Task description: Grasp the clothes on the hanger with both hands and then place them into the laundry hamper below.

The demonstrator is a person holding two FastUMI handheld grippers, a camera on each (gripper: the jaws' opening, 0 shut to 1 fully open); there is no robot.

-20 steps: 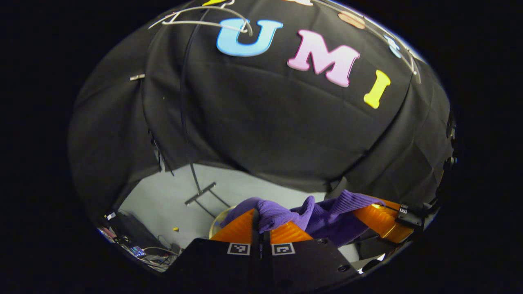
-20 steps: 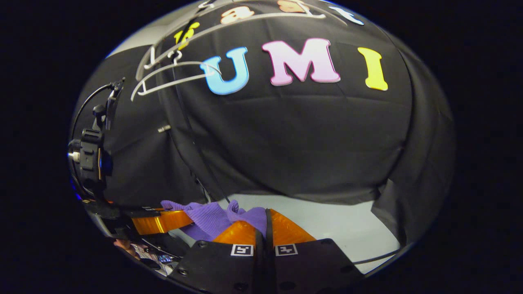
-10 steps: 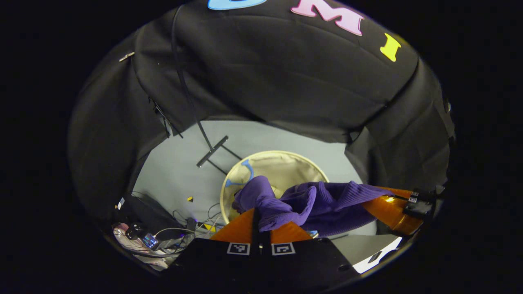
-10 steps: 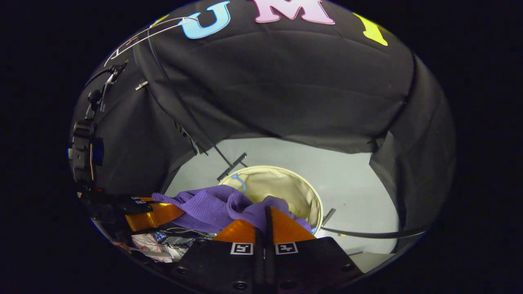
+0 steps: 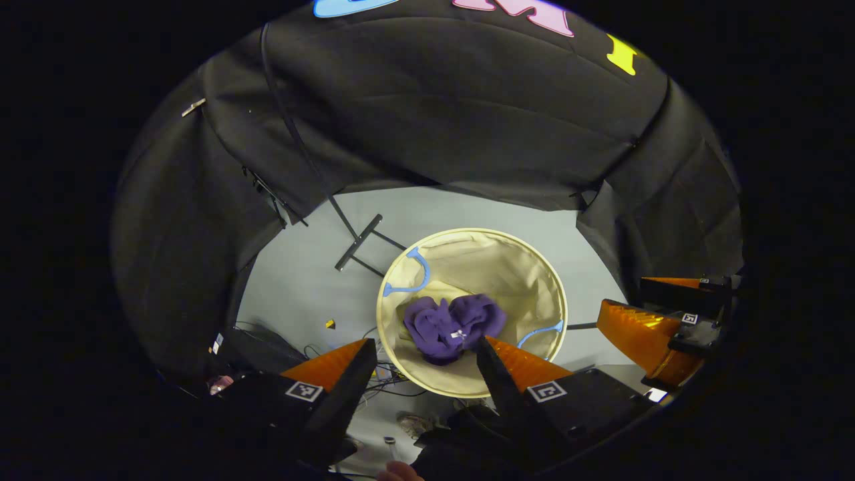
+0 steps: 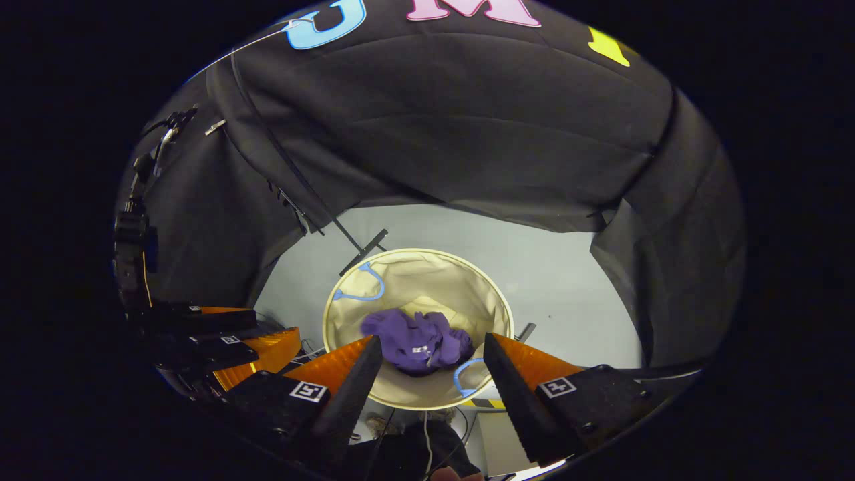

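The garment [image 5: 454, 327] lies crumpled in a loose purple heap on the bottom of the hamper [image 5: 558, 294], a little toward the near wall and clear of the rim all round. In the right gripper view the same heap [image 6: 415, 347] sits inside the hamper [image 6: 497, 300], between its two blue handles. It looks like a soft ribbed knit: light, limp, not slippery and not fragile, so it will fold and sag wherever it is taken. If it had to be lifted again, a raised fold at the top of the heap would be the place to pinch, since no edge or collar can be made out.

The left gripper [image 5: 422, 351] hangs above the hamper with its fingers spread wide and nothing between them; the garment shows through the gap, well below and apart from the tips. The right gripper [image 6: 431, 347] is likewise spread wide and empty, above the hamper's near rim, with the heap seen low down between its fingers. In the left gripper view the right gripper [image 5: 651, 321] stands off beyond the hamper's right side, also spread.

Judging by how things lie, the placing is done. The hamper stands on a pale floor [image 5: 300, 280], with a black stand foot [image 5: 359, 242] just behind it.
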